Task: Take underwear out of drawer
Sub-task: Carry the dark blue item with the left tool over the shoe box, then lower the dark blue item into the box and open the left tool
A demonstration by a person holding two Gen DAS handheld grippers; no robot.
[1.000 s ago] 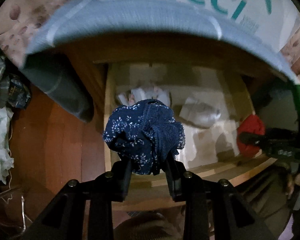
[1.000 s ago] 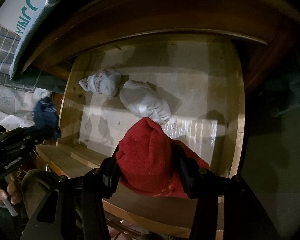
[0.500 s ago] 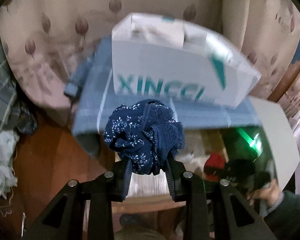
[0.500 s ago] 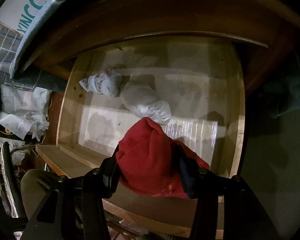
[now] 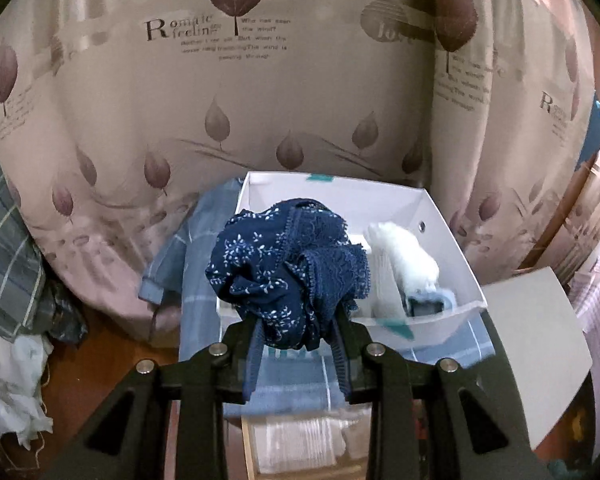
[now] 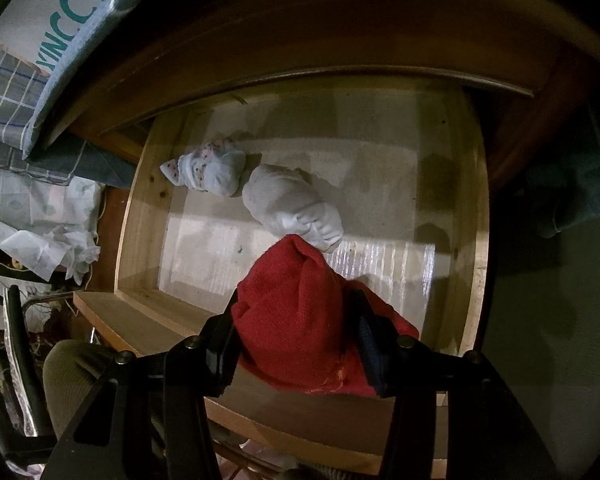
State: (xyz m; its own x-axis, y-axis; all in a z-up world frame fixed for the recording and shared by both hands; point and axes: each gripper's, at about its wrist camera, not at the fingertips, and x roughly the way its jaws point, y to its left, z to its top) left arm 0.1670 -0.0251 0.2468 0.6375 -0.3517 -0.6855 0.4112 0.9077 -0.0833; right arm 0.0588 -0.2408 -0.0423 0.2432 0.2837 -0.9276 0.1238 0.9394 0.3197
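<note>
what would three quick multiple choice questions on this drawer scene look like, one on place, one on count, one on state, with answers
1. Where does the navy floral underwear sit?
A. flat on the drawer floor
B. in the left gripper, in front of the white box
C. on the curtain

2. How many pale rolled bundles lie loose in the drawer?
A. none
B. two
C. five

3. What state is the right gripper in?
A. shut on the red garment
B. open and empty
C. out of view

Answers: 1 B, fingers clamp it before the box. 2 B, a patterned bundle and a plain white bundle. 3 A, both fingers press the red cloth.
</note>
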